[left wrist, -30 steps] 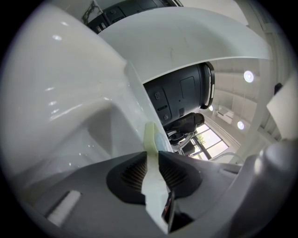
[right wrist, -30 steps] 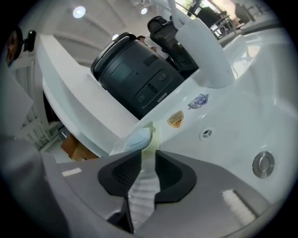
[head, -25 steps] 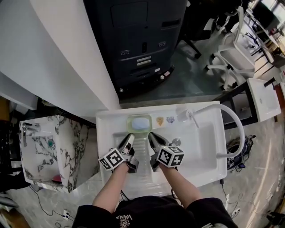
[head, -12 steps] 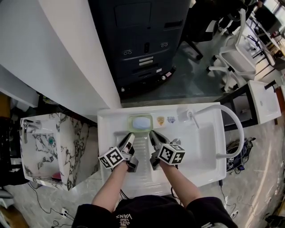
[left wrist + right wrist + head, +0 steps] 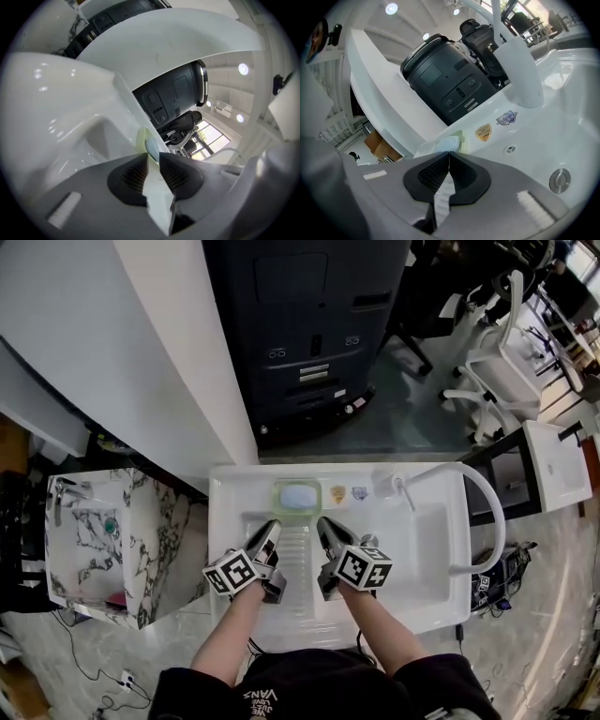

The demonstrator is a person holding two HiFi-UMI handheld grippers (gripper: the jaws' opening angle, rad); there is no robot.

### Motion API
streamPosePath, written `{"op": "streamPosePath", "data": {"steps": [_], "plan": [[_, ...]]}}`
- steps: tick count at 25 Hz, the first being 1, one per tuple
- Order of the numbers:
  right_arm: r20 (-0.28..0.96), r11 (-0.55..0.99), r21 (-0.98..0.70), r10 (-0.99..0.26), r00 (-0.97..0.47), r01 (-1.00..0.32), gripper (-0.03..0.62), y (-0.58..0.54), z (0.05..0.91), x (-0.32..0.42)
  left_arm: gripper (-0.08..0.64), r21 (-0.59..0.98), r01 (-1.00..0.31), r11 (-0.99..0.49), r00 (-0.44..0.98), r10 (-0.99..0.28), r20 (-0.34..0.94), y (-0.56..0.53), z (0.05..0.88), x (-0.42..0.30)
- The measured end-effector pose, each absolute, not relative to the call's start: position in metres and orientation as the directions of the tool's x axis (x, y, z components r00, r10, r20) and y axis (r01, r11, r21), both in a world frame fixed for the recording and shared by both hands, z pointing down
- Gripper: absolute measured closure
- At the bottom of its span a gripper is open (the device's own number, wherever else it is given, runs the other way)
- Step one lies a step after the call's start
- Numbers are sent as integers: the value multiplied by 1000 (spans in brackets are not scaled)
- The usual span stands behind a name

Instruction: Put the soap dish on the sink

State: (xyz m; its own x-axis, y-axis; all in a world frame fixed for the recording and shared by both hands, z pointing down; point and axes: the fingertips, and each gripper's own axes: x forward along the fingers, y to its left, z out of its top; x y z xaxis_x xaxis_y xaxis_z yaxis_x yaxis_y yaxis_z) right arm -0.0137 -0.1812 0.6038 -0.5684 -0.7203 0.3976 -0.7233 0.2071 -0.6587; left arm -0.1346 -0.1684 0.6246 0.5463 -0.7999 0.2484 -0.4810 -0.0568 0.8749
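The left gripper point(image 5: 153, 161) has its jaws a narrow gap apart with nothing between them; only the white of the sink point(image 5: 427, 549) shows through the gap. The right gripper point(image 5: 449, 157) has its jaws pressed together, and it is empty. Both grippers hang over the sink's basin, side by side near its left half, with their tips pointing toward the sink's back ledge.

The soap dish point(image 5: 277, 497), pale green, sits flat on that back ledge, just beyond both sets of tips and touching neither. A pale blue soap point(image 5: 298, 495) lies in it. Along the same ledge, to the right of the dish, are two small stickers point(image 5: 337, 493). Beyond them, a white faucet point(image 5: 487, 498) rises from the ledge and curves over the sink's right side.
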Motion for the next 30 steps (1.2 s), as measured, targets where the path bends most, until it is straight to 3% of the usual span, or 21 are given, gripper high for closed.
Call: {"op": "streamPosePath", "data": {"steps": [6,10,30], "plan": [[370,275,-644,-704,-606,-713,589,-167,583,-10,453,826,-555,-104,515,-822,242,-153,600,-135],[347,333,-635,-684,-642,-697,589,-152,569,-6,506,789,-601,-126,492,-836,241,-138,583,-132],[271,529,-603,-568,-777,-597,589,-83,526,23,508,669,-733,-125,365,-902,231,-47,537,-98]]}}
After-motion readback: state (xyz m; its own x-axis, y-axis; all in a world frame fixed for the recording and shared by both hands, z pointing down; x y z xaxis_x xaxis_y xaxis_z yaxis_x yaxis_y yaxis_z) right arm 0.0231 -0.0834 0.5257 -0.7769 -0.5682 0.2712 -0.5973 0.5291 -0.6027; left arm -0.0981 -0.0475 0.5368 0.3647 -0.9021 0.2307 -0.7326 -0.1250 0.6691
